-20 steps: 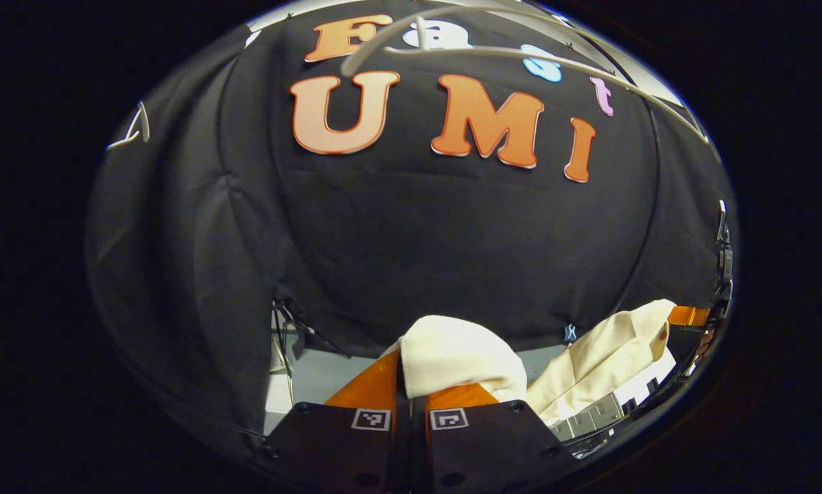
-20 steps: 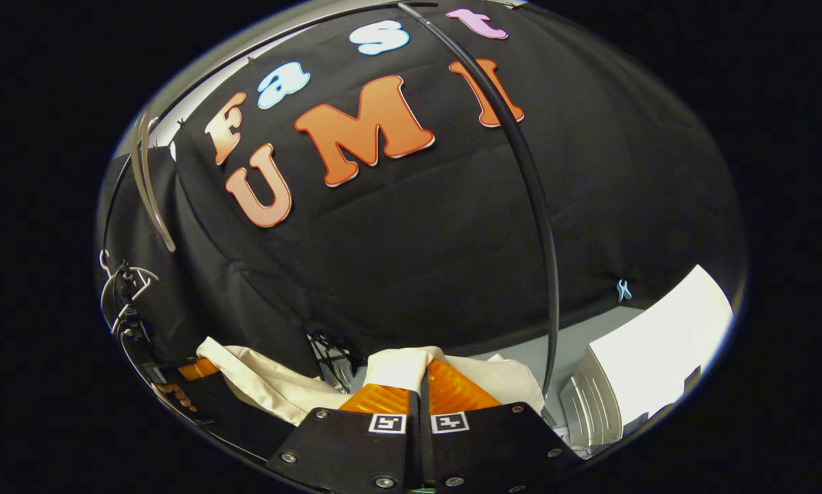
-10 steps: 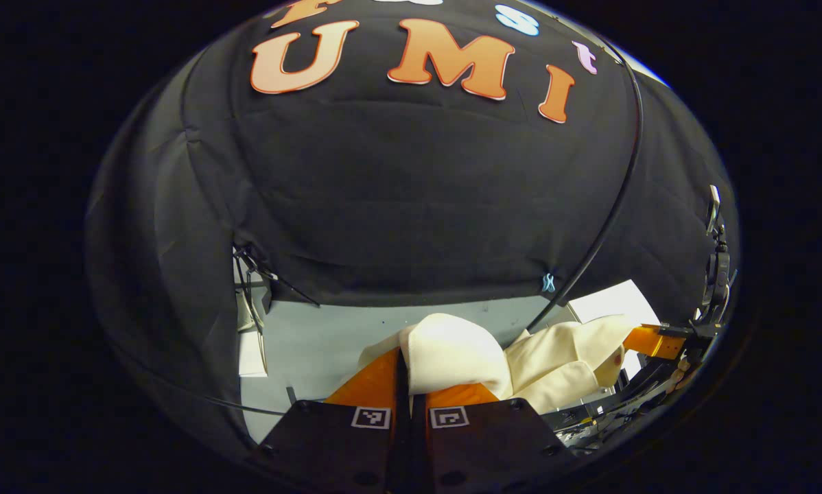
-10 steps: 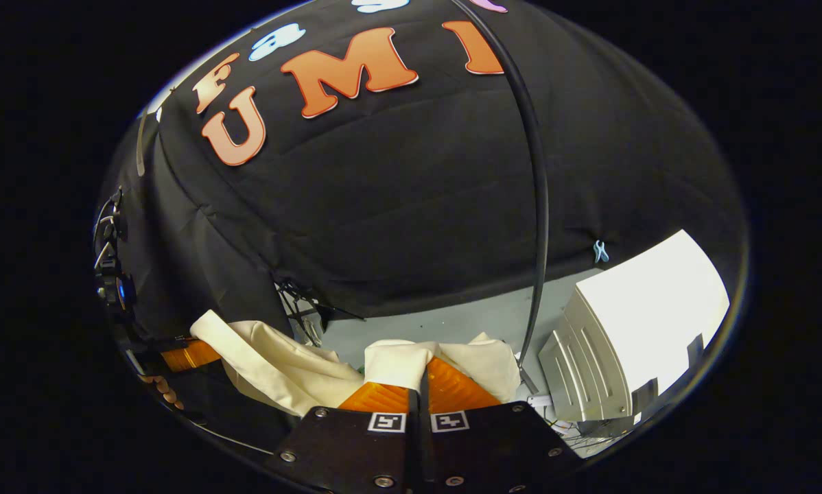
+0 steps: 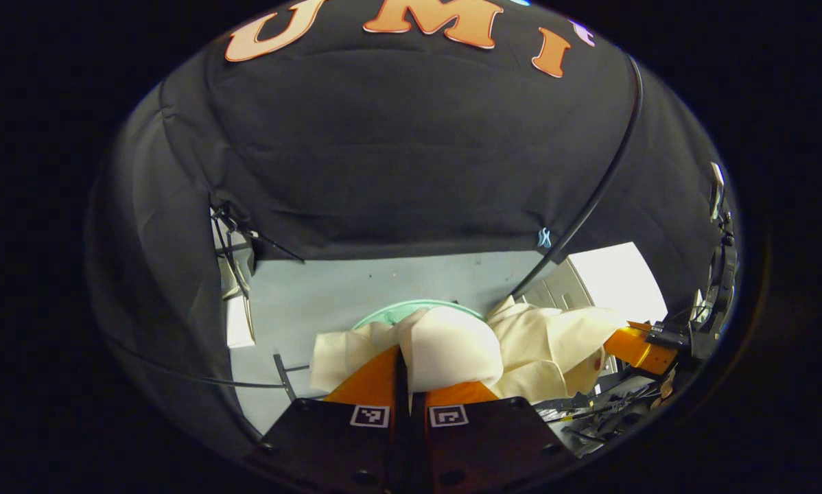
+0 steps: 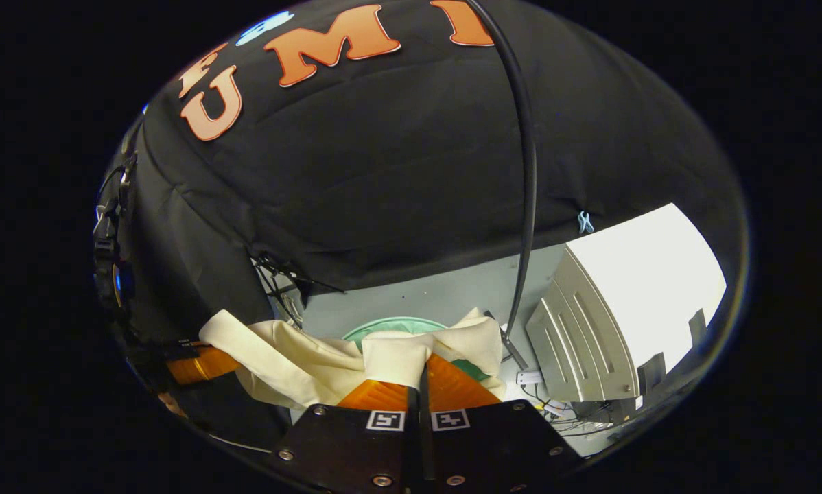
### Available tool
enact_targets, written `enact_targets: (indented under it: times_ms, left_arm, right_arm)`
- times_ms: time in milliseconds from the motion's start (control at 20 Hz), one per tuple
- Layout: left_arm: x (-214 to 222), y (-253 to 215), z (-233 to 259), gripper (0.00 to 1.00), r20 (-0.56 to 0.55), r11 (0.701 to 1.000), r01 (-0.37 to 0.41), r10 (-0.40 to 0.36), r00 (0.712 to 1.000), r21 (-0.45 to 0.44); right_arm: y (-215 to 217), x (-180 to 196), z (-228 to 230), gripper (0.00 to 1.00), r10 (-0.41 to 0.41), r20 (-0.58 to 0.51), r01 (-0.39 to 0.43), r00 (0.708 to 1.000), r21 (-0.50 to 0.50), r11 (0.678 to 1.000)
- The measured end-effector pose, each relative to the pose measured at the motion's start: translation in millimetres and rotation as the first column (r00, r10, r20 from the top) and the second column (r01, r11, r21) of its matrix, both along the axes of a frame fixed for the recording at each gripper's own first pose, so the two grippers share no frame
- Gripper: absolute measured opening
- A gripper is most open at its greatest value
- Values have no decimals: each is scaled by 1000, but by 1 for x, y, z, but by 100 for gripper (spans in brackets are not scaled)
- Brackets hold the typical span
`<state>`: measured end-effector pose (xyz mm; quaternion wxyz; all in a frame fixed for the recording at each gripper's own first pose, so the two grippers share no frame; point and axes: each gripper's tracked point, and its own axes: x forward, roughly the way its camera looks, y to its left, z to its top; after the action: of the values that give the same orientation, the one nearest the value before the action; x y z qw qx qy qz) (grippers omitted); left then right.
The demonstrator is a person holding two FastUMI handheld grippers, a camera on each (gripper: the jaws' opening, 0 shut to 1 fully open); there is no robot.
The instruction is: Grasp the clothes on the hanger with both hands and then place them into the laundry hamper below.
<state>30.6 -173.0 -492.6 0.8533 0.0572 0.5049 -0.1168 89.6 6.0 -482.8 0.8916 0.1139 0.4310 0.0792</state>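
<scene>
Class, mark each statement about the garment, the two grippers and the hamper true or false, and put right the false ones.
1. The left gripper is shut on the cream garment. True.
2. The right gripper is open and holds nothing. False: it too is shut on the garment.
3. A green hamper shows behind the cloth. True: its rim peeks out above the garment.
4. The garment lies flat on the grey floor. False: it hangs bunched between the two grippers.
5. A black cable runs down the booth wall. True.
</scene>
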Motion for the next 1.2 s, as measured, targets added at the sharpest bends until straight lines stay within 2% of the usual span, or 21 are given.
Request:
enact_targets:
  times_ms: [250,350,500,550,600,650,700,750,800,900,950,1000,1050,1100,1200]
  left_arm:
    - [-6,-11,-14,10,-33,999,30,-29,999,25]
    - [-7,-11,-15,25,-40,999,22,-20,999,35]
    - [-11,-10,-13,26,-50,999,3,-1,999,49]
    - [-10,-11,-13,31,-50,999,-2,4,999,43]
    - [-9,-10,-10,40,-51,999,-7,9,999,37]
    - [-8,-9,-8,34,-46,999,-14,16,999,35]
    - [-7,-3,-4,47,-33,998,-28,29,999,49]
    - [-6,-1,1,46,-25,998,-35,36,999,45]
    - [-7,0,5,62,-20,998,-43,44,999,42]
    - [-8,8,14,92,2,997,-68,68,998,42]
    - [-3,16,20,88,28,994,-93,91,995,54]
    - [1,26,29,92,55,991,-118,115,992,63]
    - [1,32,37,100,73,988,-145,140,987,60]
    - [2,39,46,100,90,984,-169,164,982,52]
    - [10,55,71,100,148,979,-199,190,971,48]
  right_arm:
    - [-12,-11,-16,6,-11,-44,10,999,-24,1000]
    - [-17,-12,-20,8,-19,-58,17,998,-24,1000]
    - [-20,-7,-15,11,-25,-52,24,998,-22,999]
    - [-23,-7,-14,12,-20,-50,18,999,-31,999]
    - [-25,-8,-12,18,-13,-50,11,999,-41,999]
    - [-26,-8,-10,21,-8,-50,6,999,-48,999]
    - [-28,-8,-8,27,-7,-49,5,999,-53,999]
    - [-30,-8,-5,40,-9,-52,6,999,-51,999]
    - [-32,-10,0,40,-26,-49,24,998,-44,999]
    - [-37,-6,10,51,-65,-30,64,997,-29,998]
    - [-42,-3,17,64,-73,-19,72,997,-40,997]
    - [-52,0,23,72,-76,-4,75,997,-65,995]
    - [-59,2,30,88,-68,12,69,998,-84,994]
    - [-62,7,38,94,-56,30,59,998,-97,994]
    - [-70,15,59,94,-30,72,38,997,-113,993]
